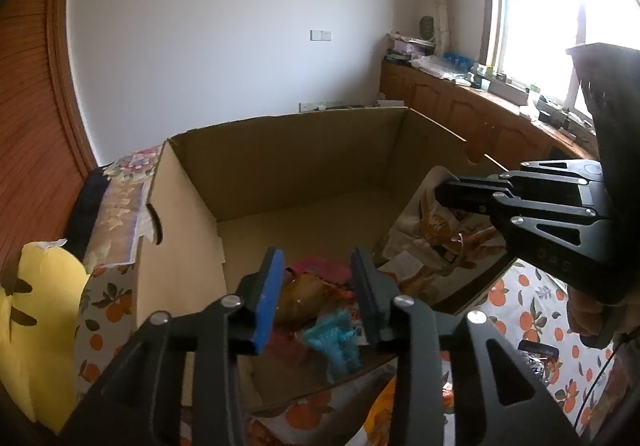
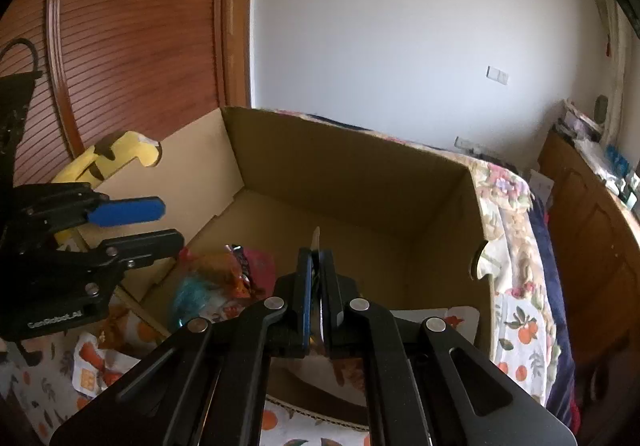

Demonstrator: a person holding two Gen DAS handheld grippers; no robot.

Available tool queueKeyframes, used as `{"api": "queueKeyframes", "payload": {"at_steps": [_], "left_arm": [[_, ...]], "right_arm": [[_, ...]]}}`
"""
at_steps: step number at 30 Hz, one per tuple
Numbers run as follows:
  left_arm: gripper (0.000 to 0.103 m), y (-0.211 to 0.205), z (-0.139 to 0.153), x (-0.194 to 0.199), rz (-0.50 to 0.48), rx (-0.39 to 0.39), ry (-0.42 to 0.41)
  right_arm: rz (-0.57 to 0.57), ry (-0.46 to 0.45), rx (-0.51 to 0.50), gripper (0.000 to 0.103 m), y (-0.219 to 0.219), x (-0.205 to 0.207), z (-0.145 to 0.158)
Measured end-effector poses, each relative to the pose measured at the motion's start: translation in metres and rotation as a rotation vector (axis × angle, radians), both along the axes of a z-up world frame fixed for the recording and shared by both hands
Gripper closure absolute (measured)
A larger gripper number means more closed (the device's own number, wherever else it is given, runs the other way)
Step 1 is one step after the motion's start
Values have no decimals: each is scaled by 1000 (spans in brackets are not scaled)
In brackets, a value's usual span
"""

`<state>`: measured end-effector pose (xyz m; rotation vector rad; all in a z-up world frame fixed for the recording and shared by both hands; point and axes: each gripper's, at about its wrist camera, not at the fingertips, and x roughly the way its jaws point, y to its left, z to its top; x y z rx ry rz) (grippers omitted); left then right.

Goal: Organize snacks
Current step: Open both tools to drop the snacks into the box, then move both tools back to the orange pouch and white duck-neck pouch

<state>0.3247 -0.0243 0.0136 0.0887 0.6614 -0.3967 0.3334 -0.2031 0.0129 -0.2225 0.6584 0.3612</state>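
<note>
R gripper (image 2: 316, 282) clamped on thin flat snack packet (image 2: 316, 240) over open brown cardboard box (image 2: 340, 166); colourful snack packets (image 2: 224, 278) inside, L gripper (image 2: 160, 224) parted.

Both wrist views close, angled down into one shared cardboard box (image 1: 304, 166).

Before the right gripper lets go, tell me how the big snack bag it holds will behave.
Probably floppy: the big snack bag sags below the right gripper, pinched at its edge. Likely light for its size, since one thin pinch carries it. Its creased film may slide down onto the cardboard box floor.
</note>
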Motion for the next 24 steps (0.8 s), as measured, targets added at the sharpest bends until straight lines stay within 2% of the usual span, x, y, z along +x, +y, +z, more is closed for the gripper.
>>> {"api": "queueKeyframes", "payload": {"at_steps": [5,13,18,20,22,24], "left_arm": [[59,10,0,-12,11,-19,-3],[56,33,8,-45,11,-48,-36],[55,43,9,-67,30,6,-72],[55,46,7,-76,31,10,-72],[55,51,4,-85,32,8,-68],[55,56,2,-97,60,8,-101]], "right_arm": [[-20,38,30,101,-4,7,-7],[-41,60,61,100,-9,7,-16],[-39,45,71,97,-10,2,-13],[-38,38,73,89,-11,-1,-11],[-31,32,90,89,-11,-5,-6],[-26,14,103,88,-13,-14,0]]}}
